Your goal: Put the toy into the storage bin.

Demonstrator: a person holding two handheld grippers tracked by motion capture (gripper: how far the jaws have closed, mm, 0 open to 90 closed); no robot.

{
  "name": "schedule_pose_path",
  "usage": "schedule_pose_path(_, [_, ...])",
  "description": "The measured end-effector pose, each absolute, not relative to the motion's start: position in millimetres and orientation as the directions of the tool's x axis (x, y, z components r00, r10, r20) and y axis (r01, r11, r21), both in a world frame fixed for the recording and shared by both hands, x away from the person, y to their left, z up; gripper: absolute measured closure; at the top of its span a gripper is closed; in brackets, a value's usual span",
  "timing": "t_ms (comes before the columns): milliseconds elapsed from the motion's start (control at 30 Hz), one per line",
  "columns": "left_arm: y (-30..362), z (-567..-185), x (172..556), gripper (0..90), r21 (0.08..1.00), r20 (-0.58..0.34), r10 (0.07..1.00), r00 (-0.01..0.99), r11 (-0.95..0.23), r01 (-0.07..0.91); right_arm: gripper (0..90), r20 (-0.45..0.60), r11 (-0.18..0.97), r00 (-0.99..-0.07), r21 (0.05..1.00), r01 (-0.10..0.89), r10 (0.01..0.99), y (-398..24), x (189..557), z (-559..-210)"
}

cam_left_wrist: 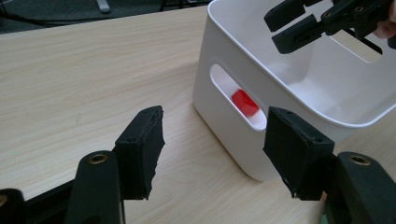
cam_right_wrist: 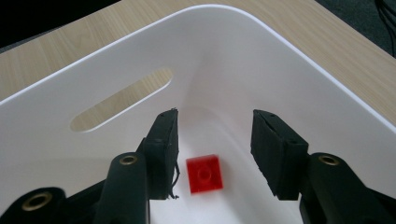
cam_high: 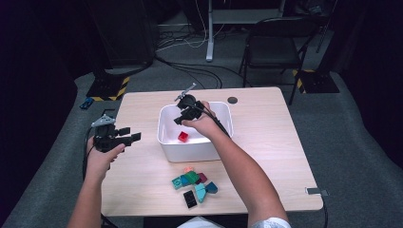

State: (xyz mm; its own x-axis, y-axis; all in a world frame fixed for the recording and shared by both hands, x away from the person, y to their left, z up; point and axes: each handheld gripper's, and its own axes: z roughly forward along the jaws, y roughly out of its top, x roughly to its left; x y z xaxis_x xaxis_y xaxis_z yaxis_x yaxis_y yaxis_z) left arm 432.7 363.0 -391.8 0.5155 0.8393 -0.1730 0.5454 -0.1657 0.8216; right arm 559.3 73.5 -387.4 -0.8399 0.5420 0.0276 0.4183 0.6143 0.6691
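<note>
So far one red brick (cam_right_wrist: 204,173) lies in white bin (cam_high: 164,137).
R gripper (cam_right_wrist: 214,154) above it, open, empty; L gripper (cam_left_wrist: 212,154) open too; brick pile (cam_high: 195,184) in front of bin waits.

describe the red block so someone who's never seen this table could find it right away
Start at the white bin in the middle of the wooden table. The red block lies alone on its floor, under the right gripper. Every other block sits outside, in a pile before the bin.

High view looks down across the table (cam_high: 266,142); both gripper views, close in, share the white bin (cam_left_wrist: 224,116).
</note>
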Motion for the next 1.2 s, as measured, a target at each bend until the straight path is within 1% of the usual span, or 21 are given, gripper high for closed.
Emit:
schedule_pose_path(233, [362,-392,433,37.1,0.819,-0.168,0.839,0.517,-0.173,0.547,51.6,-0.006,0.595,-0.834,0.704,0.389,0.552,62,545,-365])
schedule_pose_path(300, [361,-392,432,37.0,0.819,-0.166,0.839,0.518,-0.175,0.546,51.5,-0.021,0.600,-0.845,0.714,0.362,0.534,58,540,-358])
schedule_pose_path(333, [361,-392,432,37.0,0.819,-0.167,0.839,0.517,-0.174,0.546,51.5,-0.009,0.586,-0.841,0.721,0.369,0.540,57,536,-354])
schedule_pose_path(367, [361,-391,432,37.0,0.820,-0.167,0.839,0.518,-0.174,0.546,51.5,-0.012,0.588,-0.848,0.726,0.356,0.530,54,533,-351])
schedule_pose_path(567, [360,-391,431,37.0,0.822,-0.162,0.840,0.518,-0.176,0.542,51.5,-0.020,0.567,-0.849,0.752,0.336,0.529,38,506,-333])
schedule_pose_path(633, [360,-391,431,36.9,0.821,-0.162,0.840,0.517,-0.177,0.543,51.5,-0.023,0.550,-0.853,0.773,0.315,0.521,29,497,-328])
schedule_pose_path(733, [359,-392,432,36.9,0.820,-0.161,0.840,0.518,-0.179,0.544,51.6,-0.028,0.542,-0.858,0.786,0.297,0.512,18,485,-324])
schedule_pose_path(867, [358,-392,432,36.9,0.816,-0.162,0.841,0.517,-0.180,0.549,51.7,-0.019,0.534,-0.860,0.790,0.300,0.511,9,475,-322])
schedule_pose_path(900, [357,-393,433,37.0,0.815,-0.161,0.841,0.516,-0.182,0.550,51.7,-0.005,0.523,-0.859,0.795,0.307,0.512,2,468,-322])
schedule_pose_path(1167, [356,-394,433,37.0,0.810,-0.159,0.842,0.516,-0.187,0.555,51.7,-0.005,0.511,-0.867,0.809,0.289,0.498,-13,447,-327])
schedule_pose_path(1200, [357,-394,433,37.0,0.810,-0.158,0.842,0.516,-0.188,0.555,51.7,0.002,0.504,-0.868,0.814,0.290,0.496,-17,440,-329])
